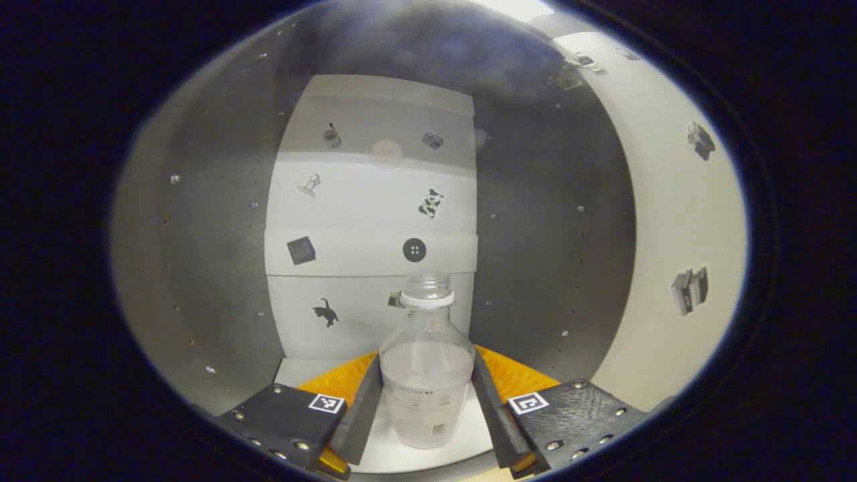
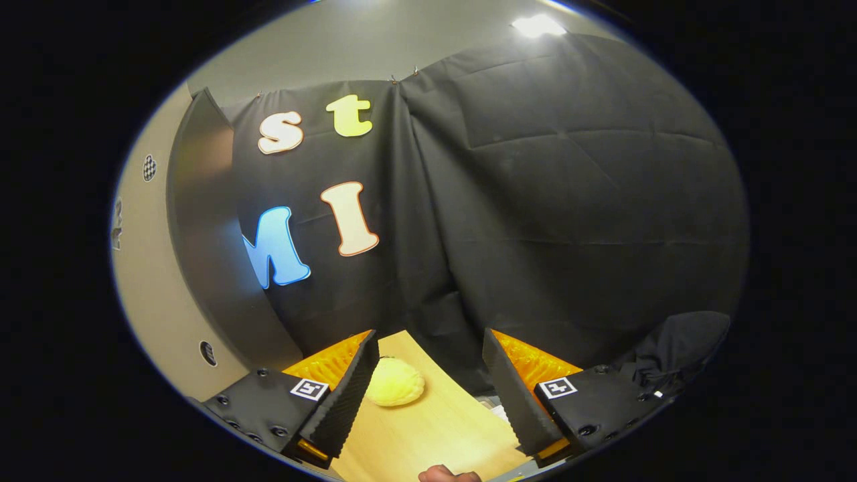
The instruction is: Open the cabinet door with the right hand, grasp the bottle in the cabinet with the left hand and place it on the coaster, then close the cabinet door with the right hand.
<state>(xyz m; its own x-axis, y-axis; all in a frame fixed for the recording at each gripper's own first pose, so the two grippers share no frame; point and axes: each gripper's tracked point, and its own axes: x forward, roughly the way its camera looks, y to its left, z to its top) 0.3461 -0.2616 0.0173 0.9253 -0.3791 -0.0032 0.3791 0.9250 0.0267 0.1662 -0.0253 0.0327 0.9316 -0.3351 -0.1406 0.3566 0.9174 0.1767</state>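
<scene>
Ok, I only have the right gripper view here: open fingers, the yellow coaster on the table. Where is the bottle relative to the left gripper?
Observer: The bottle stands upright on the cabinet's white shelf, right between the fingers of the left gripper.
Operator: Is it gripped?
Observer: The fingers lie close along both of its sides, but I cannot tell if they press on it. Its base rests on the shelf.
Operator: Anything in it?
Observer: It is clear, and the lower part looks cloudy white, as if roughly half filled.
</scene>
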